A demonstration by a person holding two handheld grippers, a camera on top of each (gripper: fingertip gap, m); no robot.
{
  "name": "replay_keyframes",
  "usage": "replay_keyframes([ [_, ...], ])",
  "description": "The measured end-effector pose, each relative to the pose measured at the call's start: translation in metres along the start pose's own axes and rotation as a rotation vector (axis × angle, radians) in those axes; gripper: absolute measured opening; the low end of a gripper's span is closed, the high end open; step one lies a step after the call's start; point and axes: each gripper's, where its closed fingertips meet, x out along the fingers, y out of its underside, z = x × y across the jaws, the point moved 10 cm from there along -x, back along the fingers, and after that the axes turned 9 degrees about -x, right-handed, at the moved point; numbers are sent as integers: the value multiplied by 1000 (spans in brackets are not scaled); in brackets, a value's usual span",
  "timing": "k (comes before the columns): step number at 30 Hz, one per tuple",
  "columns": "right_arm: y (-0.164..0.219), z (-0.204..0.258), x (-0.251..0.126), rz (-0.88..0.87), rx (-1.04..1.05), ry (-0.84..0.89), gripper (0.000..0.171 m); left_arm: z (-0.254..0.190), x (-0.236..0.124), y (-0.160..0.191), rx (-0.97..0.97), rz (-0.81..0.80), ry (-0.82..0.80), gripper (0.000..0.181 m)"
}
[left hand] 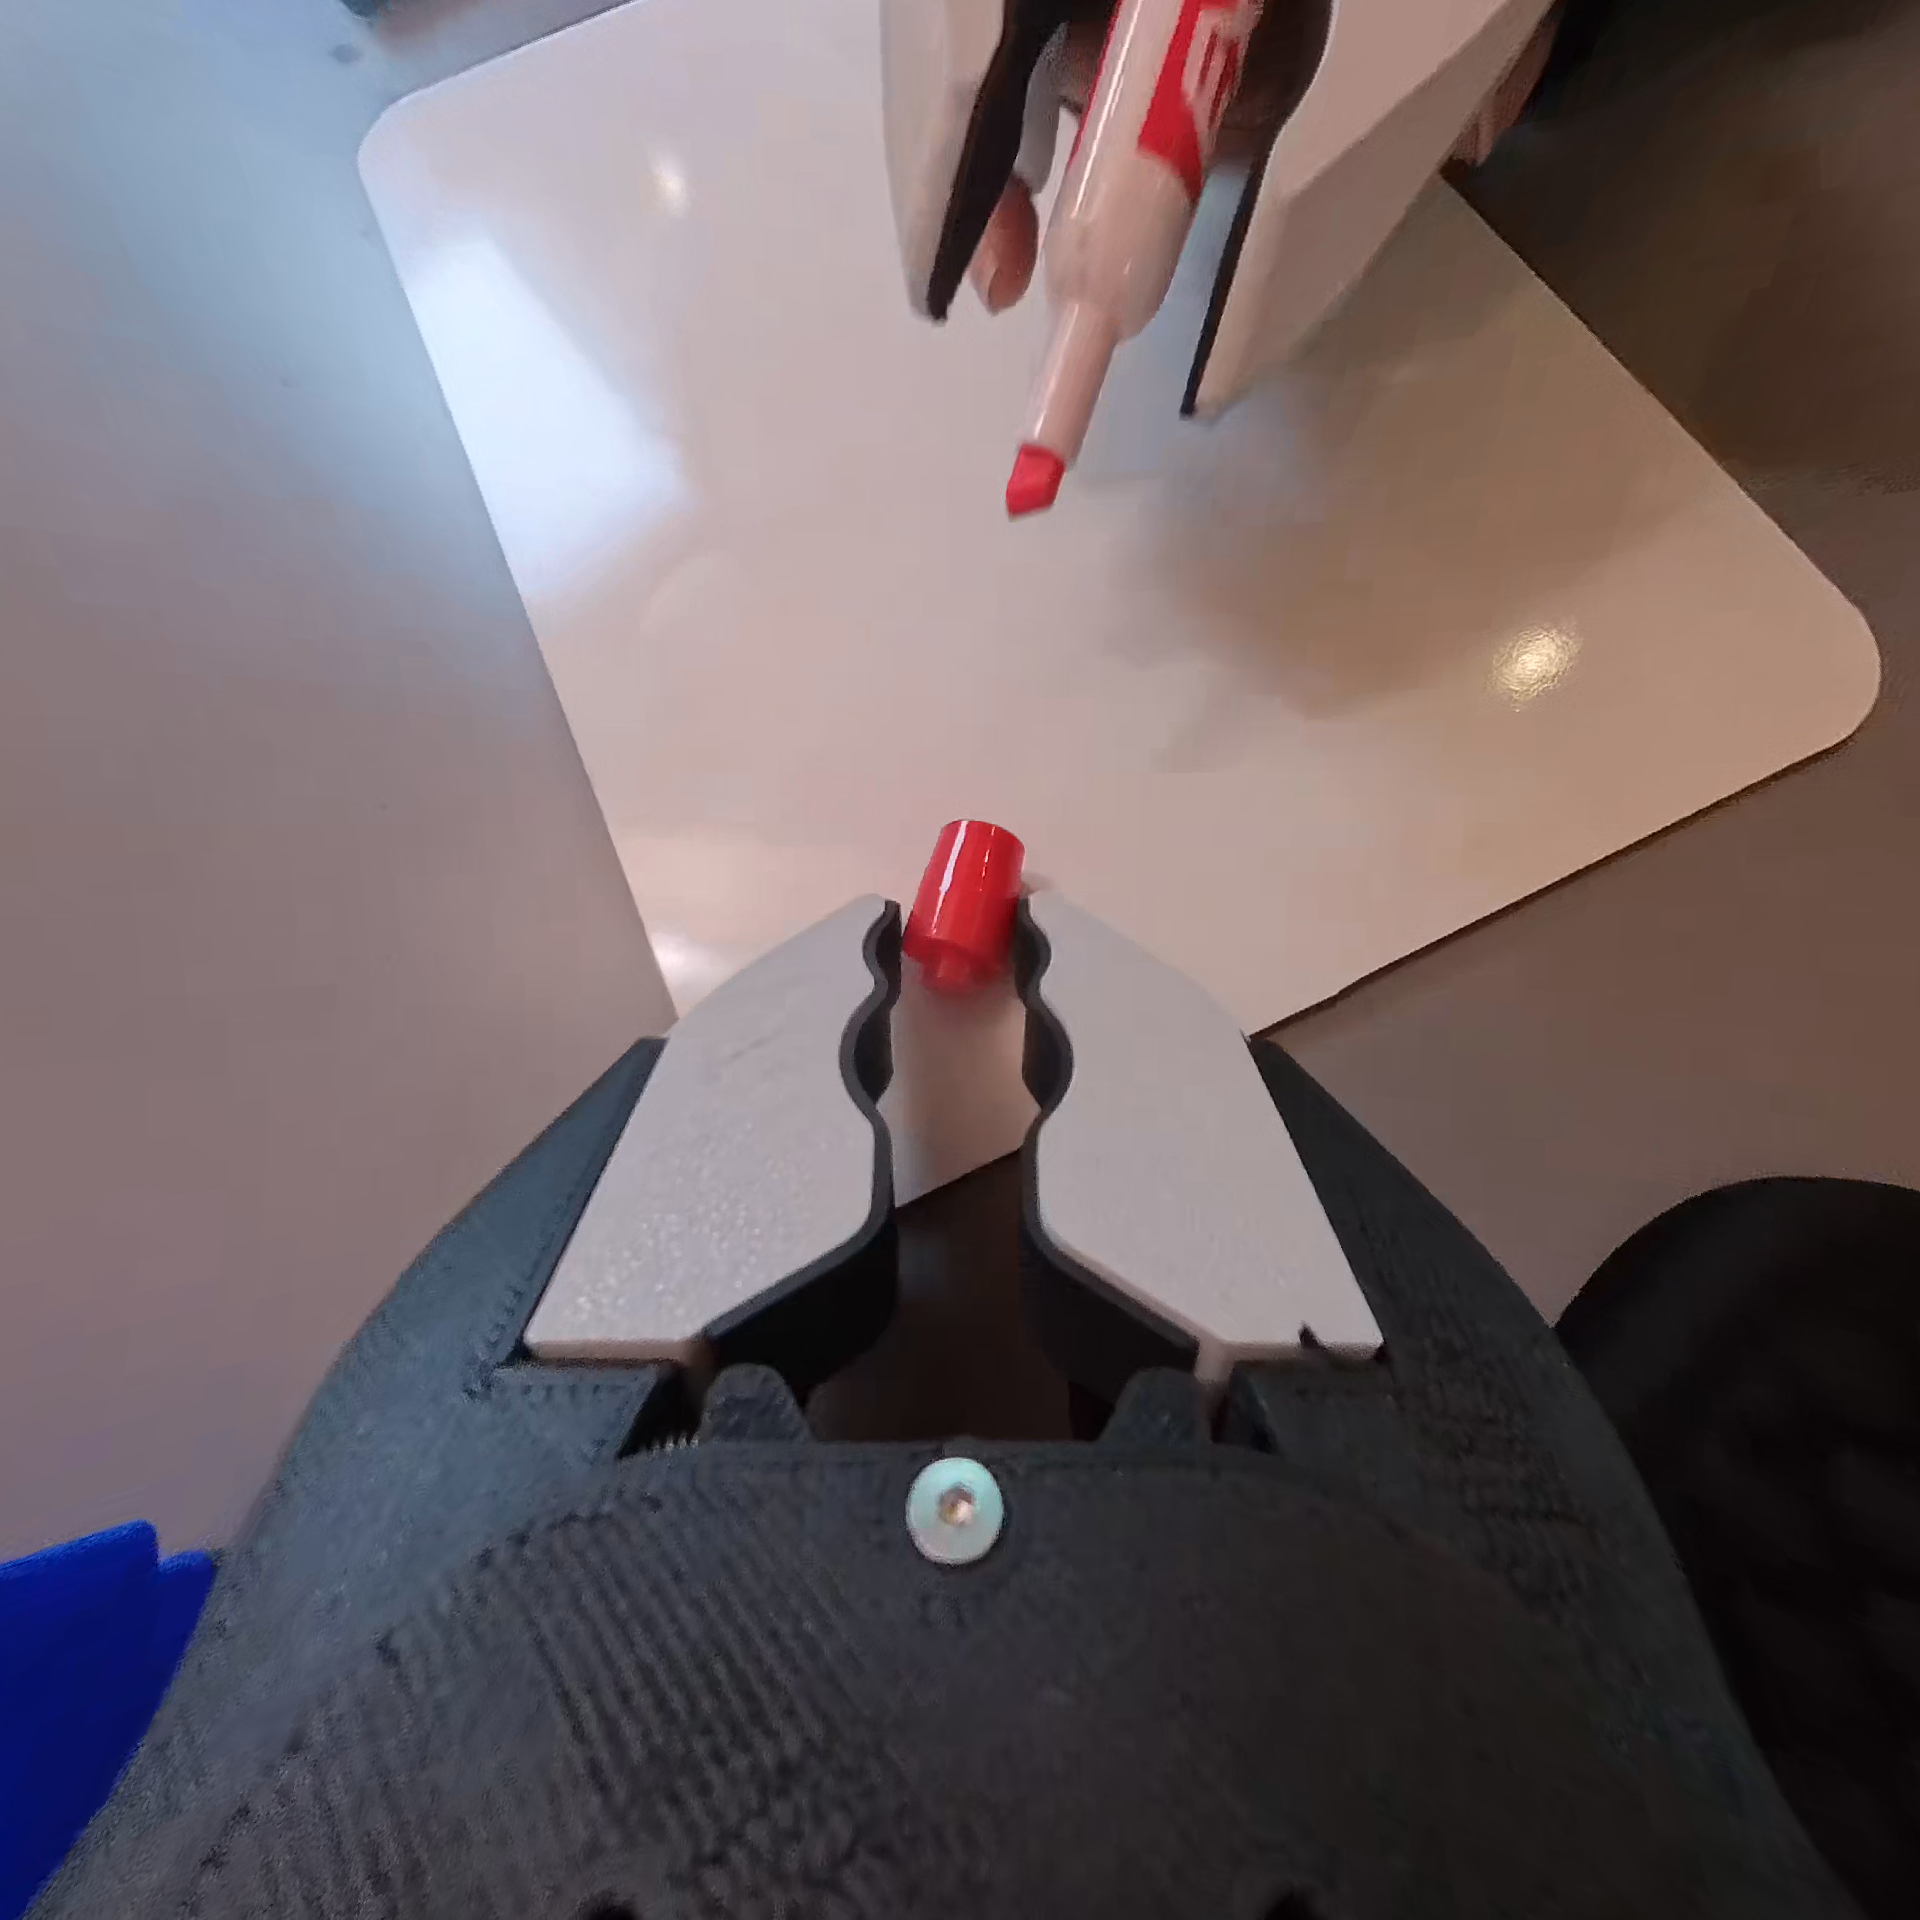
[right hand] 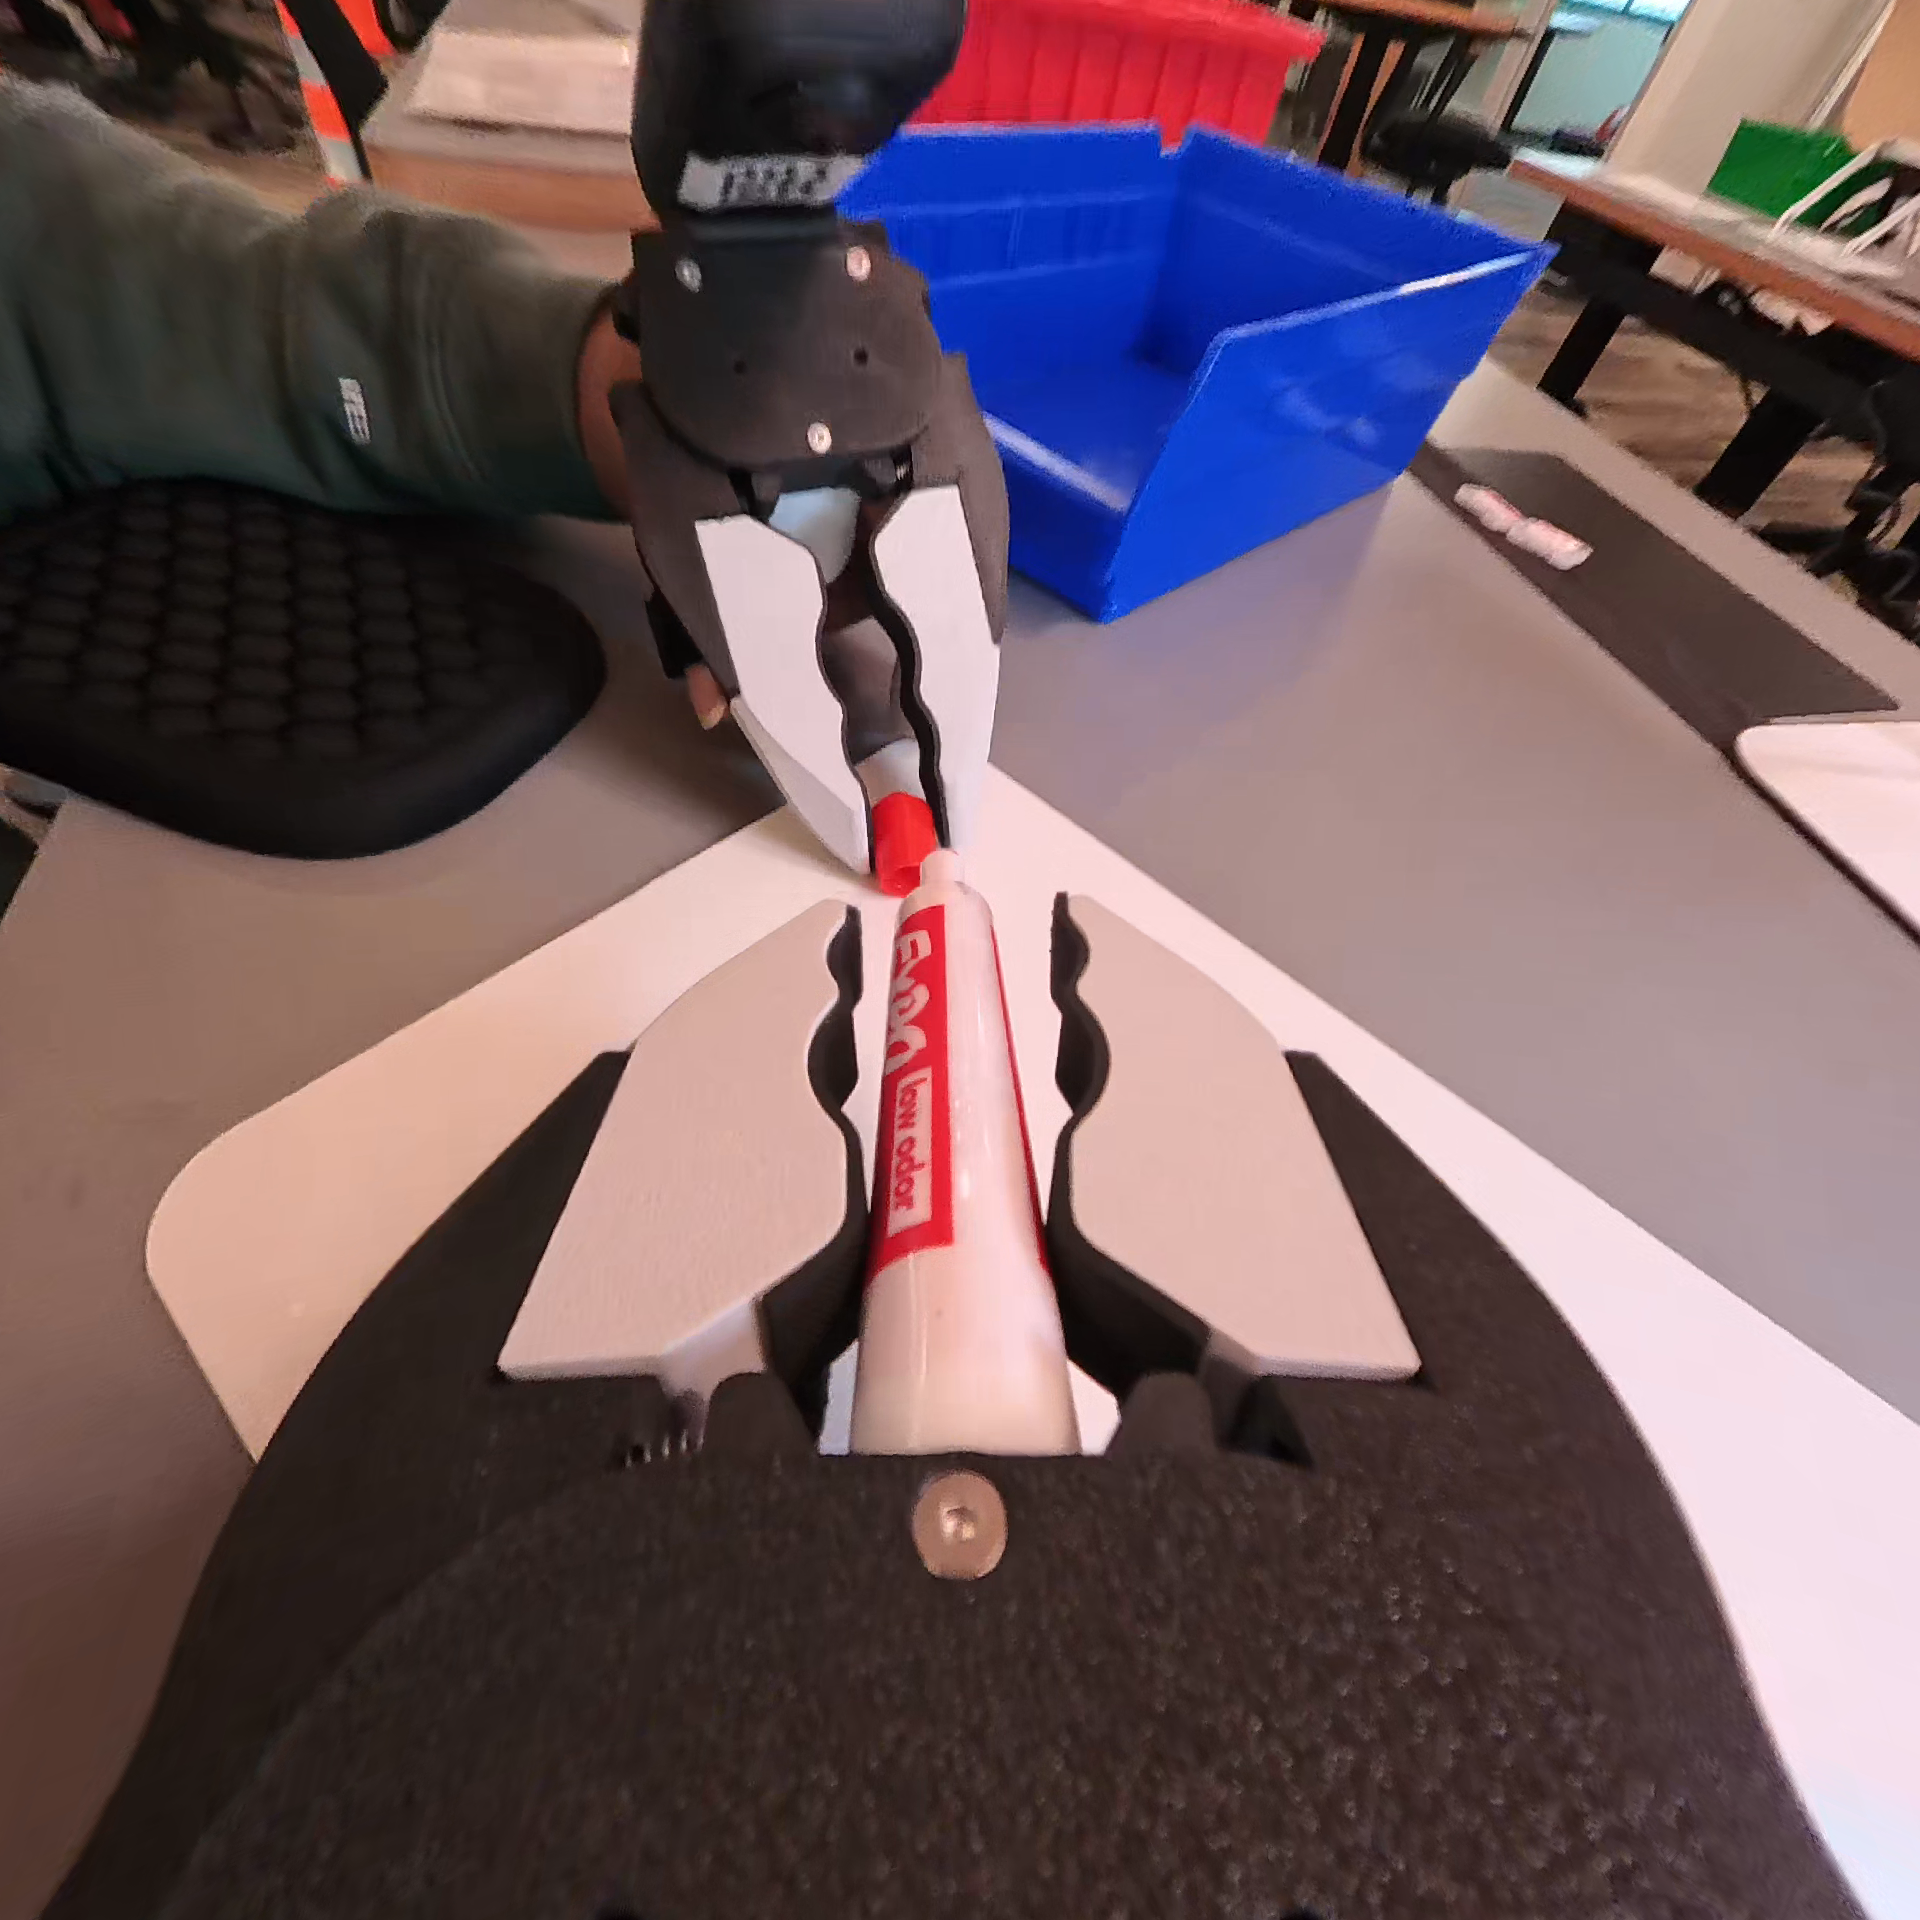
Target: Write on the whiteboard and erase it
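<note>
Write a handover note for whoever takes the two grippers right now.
Left gripper: shut on the red cap, held just above the near corner of the whiteboard.
Right gripper: holds the marker along its fingers, red tip bare and pointing down at the board, not touching.
Done: marker uncapped. The board looks blank.
Left: write, recap, erase. No eraser shows in either view; a blue bin stands beyond the board.
</note>
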Motion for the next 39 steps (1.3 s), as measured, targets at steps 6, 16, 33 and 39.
replay_keyframes([
  [6, 0, 7, 4, 26, -42, -24, 35, -11, -5, -11, 5, -112, 38, 20],
  [16, -3, 13, 7, -2, -30, -81, 35, -24, -10, -22, 20, -235, 78, 20],
  [33, -25, 12, -10, -349, 104, -126, 34, -29, -25, -36, -217, -671, 400, 20],
  [39, -26, 13, -9, -359, 125, -140, 34, -34, -22, -37, -182, -672, 380, 20],
])
